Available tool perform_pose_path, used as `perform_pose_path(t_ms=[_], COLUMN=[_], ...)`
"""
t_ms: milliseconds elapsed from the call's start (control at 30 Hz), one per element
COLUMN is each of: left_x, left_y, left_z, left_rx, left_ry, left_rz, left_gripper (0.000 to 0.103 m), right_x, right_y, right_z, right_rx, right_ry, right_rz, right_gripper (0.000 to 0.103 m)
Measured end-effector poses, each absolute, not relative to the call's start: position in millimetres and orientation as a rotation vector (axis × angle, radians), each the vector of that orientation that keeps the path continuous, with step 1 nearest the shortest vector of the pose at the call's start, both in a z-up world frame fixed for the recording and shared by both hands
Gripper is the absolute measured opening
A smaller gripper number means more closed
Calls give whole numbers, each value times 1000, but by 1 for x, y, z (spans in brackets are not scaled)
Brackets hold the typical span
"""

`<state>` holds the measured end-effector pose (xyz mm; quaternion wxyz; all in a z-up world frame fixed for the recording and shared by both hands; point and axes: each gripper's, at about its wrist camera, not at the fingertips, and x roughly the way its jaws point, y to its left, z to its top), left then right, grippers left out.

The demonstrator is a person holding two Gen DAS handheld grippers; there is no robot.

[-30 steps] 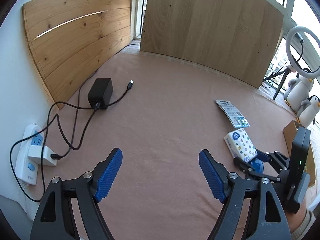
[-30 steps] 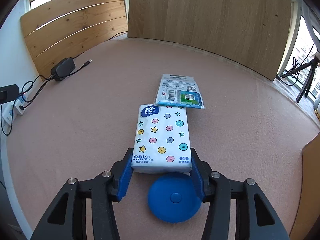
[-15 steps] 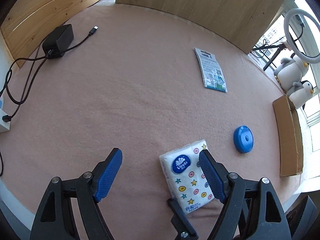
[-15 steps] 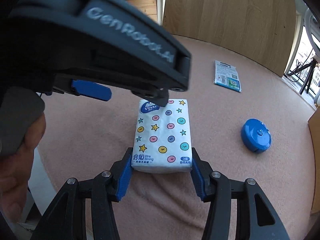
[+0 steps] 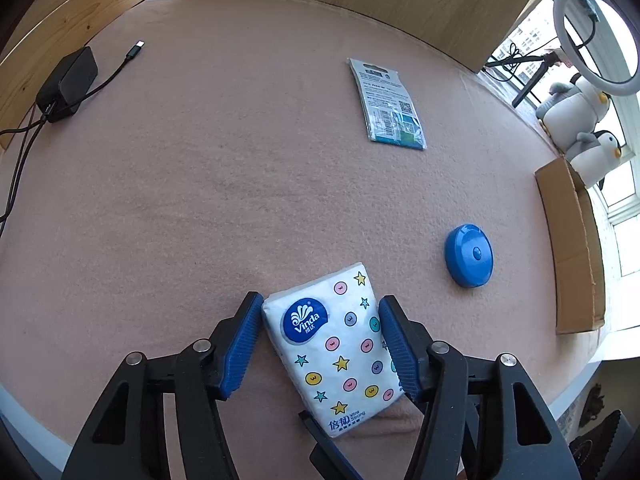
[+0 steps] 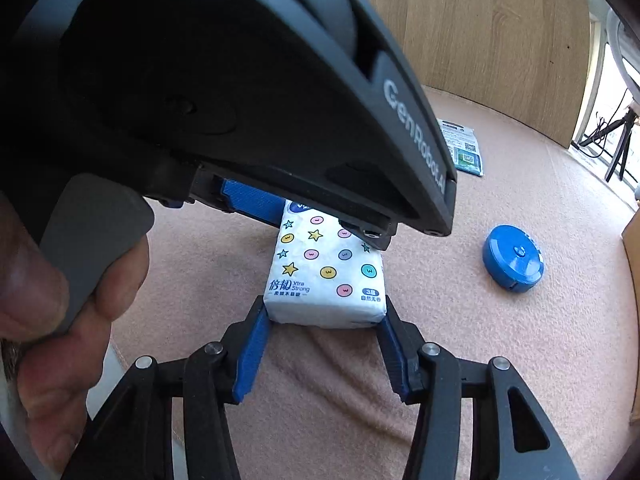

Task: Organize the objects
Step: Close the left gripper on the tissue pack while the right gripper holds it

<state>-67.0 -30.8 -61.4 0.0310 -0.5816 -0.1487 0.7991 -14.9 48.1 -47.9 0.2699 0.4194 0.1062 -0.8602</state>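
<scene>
Left wrist view: my left gripper (image 5: 320,344) points steeply down at the table (image 5: 224,184), which is covered in a soft, pinkish, felt-like cloth. Its jaws have just been closing, and the tissue pack (image 5: 336,344) lies between them. The ribbed blue pads (image 5: 244,344) sit against the pack's two long sides, clamped on it. The pack is a soft white plastic pillow printed with coloured dots and stars and a round blue logo; it lies flat on the cloth, skewed a little to the jaws. To its right, apart from it, rests a blue disc (image 5: 469,255) of smooth plastic with a small centre button. Farther off lies a flat glossy packet (image 5: 386,104) with print and a barcode. A cardboard box (image 5: 572,248) stands at the right edge, and a black brick-shaped adapter (image 5: 66,84) with its cable lies far left.

Right wrist view: my right gripper (image 6: 326,336) holds the near short end of the same pack (image 6: 326,276), its blue pads pressed to the two corners. The left gripper's black matte body (image 6: 224,92) fills the upper frame, with my left hand (image 6: 60,320) wrapped round its grey handle. The disc (image 6: 513,258) sits to the right on the cloth, the packet (image 6: 464,148) beyond it.
</scene>
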Motion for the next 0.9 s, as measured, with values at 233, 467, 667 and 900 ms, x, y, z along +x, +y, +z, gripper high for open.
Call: perform_pose_path(t_ms=[233, 467, 667, 900], left_x=[-66, -60, -54, -56], left_y=[-26, -21, -16, -2], left_z=[-51, -8, 50, 91], left_rx=[-1766, -1653, -1503, -1414], left_ry=[-441, -386, -305, -242], left_rz=[2487, 2547, 2608, 2633], left_gripper=[58, 58, 58, 59], right_x=[-13, -10, -6, -4], right_y=[52, 61, 74, 87], right_z=[-44, -15, 28, 56], right_rx=[1113, 1036, 916, 833], right_ry=[274, 260, 264, 254], right_rz=[-2326, -2371, -2441, -2499], right_gripper=[45, 44, 44, 44])
